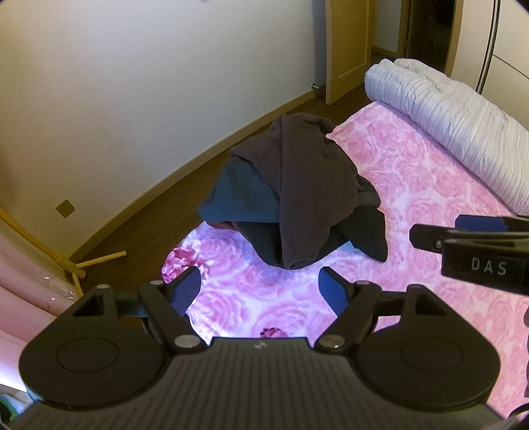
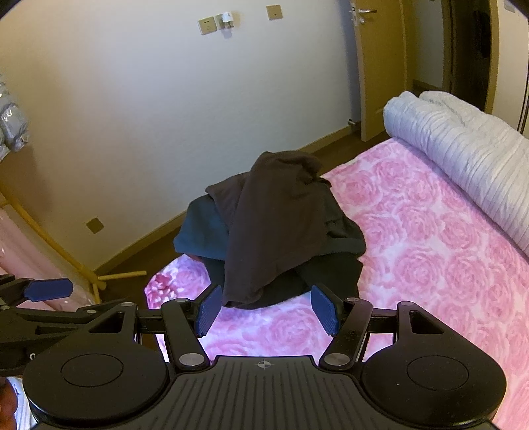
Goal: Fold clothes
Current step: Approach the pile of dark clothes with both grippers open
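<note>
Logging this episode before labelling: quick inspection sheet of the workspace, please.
Surface: pink rose-print bed cover, bare in front of the pile.
Job's things: heap of dark brown and teal clothes, unfolded, near the bed's corner.
Clutter: rolled white ribbed quilt along the far edge.
Grippers: left gripper open, blue-padded fingers empty, short of the heap; right gripper open, empty, fingers either side of the hanging brown hem.
Cables: nothing seen.
Surroundings: white wall, wooden door, wall sockets, brown floor.
</note>
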The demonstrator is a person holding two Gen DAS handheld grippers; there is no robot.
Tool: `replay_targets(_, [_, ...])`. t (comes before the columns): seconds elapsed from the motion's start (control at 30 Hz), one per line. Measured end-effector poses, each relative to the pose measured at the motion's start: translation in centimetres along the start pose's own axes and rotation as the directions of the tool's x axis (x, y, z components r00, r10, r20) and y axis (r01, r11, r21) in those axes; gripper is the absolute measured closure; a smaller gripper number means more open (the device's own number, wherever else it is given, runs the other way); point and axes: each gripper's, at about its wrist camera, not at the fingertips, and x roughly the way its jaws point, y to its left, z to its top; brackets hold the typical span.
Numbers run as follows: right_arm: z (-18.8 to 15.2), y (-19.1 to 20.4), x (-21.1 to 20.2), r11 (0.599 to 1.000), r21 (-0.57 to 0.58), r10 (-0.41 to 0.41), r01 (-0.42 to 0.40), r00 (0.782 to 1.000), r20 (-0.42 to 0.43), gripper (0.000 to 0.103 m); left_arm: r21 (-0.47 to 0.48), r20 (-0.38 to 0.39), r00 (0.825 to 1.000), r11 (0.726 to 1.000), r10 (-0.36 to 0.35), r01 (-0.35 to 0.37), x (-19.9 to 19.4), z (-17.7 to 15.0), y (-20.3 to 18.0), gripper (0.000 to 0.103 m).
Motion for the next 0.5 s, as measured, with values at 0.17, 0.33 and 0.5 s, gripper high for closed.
replay_targets(0.17, [-0.2, -0.7, 0.1, 1.000, 0.016, 0.007, -0.006, 1.000, -0.008, 0.039, 0.011, -0.014, 1.000, 1.000, 0.010, -0.010, 0.0, -0.3, -0.4, 0.027])
replay_targets(0.33, [-0.5, -1.0, 0.3, 1.000, 0.023, 0.014, -0.014, 1.000, -0.019, 0.039, 0.016, -0.028, 0.999, 1.000, 0.017, -0.016, 0.0, -0.7, -0.5, 0.027])
replay_targets(0.5, [-0.9, -0.7, 1.4, 1.000, -0.002, 0.018, -0.018, 0.999, -0.046, 0.039, 0.029, -0.049, 0.999, 1.000, -0.004, 0.006, 1.2, -1.1, 0.5, 0.027])
